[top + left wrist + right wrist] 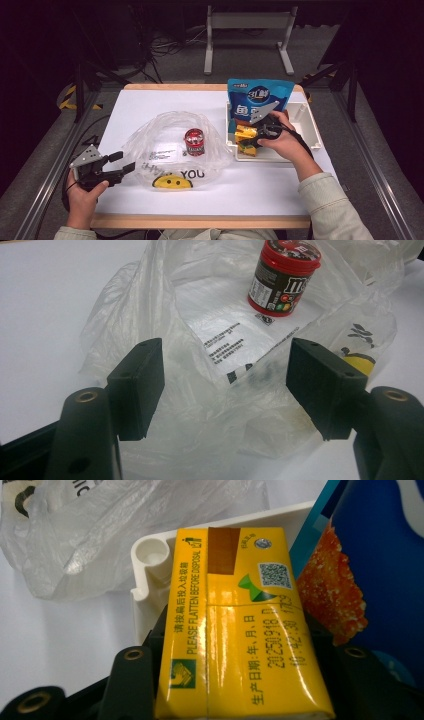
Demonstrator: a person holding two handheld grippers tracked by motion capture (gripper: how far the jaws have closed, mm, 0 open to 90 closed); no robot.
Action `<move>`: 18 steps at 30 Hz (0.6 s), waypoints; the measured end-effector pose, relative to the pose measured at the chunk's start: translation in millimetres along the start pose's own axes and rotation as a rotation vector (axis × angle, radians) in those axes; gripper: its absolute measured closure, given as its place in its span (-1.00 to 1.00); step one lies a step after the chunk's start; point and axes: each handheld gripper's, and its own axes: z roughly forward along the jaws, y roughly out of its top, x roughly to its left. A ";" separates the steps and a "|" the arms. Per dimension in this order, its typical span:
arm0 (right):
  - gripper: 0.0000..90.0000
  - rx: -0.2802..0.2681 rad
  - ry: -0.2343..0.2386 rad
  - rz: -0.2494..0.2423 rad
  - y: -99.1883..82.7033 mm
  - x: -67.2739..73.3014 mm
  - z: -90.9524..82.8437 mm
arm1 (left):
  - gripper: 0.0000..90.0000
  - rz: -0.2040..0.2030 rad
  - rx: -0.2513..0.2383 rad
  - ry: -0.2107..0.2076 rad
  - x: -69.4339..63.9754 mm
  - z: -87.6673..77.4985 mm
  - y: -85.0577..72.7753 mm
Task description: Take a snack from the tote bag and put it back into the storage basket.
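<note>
A yellow drink carton (240,645) sits between the jaws of my right gripper (235,625), which is shut on its two sides. In the high view the right gripper (252,137) holds the carton (245,134) low over the white tray's (312,132) left end. My left gripper (122,164) rests at the table's front left, and its jaws stand open. In the left gripper view the left gripper (225,385) points at the crumpled edge of a clear plastic bag (210,340), whose film lies between the pads without being pinched. A red candy can (282,280) stands upright inside the bag.
A blue snack bag (260,95) stands upright at the tray's back, right beside the carton (380,555). Another yellow and green pack (247,149) lies in the tray under the gripper. The plastic bag (160,145) with the can (194,141) spreads across the table's middle.
</note>
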 end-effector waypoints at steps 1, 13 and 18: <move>0.12 -0.001 0.000 0.000 -0.3 0.1 0.3 | -0.28 0.000 0.000 0.000 0.0 0.1 0.0; 0.11 -0.032 0.008 0.013 -5.3 -0.3 0.6 | -0.28 0.001 0.000 -0.001 -0.2 0.1 0.0; 0.10 -0.018 -0.004 -0.003 -8.4 0.9 -1.2 | -0.28 0.001 0.001 0.000 -0.2 0.2 0.0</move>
